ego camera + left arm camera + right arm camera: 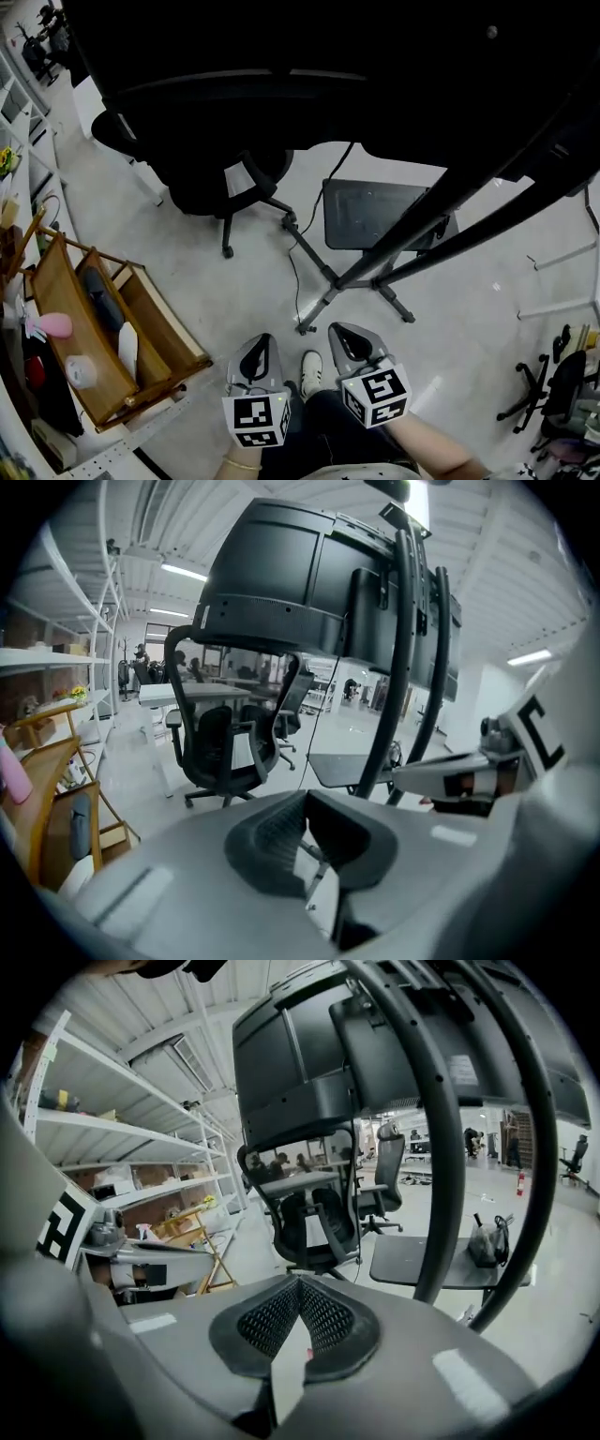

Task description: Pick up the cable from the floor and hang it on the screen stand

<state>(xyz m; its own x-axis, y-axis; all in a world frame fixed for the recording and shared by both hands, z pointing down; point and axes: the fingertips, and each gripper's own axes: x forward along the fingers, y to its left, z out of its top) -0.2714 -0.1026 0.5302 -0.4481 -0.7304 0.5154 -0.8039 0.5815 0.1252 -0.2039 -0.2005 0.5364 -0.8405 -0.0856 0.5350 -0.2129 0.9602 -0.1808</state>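
Floor — cable by screen stand; left hand-held gripper, right hand-held gripper closed.

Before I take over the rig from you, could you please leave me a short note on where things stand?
Left tool: shut, holding nothing, held low in front of the person.
Right tool: shut, holding nothing, beside the left one.
Cable: thin and black, lying on the floor just ahead of both tools, next to the near leg of the screen stand.
Done: nothing yet; the cable is untouched.
Left: open a tool, lower it to the cable, grip it, lift it and hang it on the screen stand.
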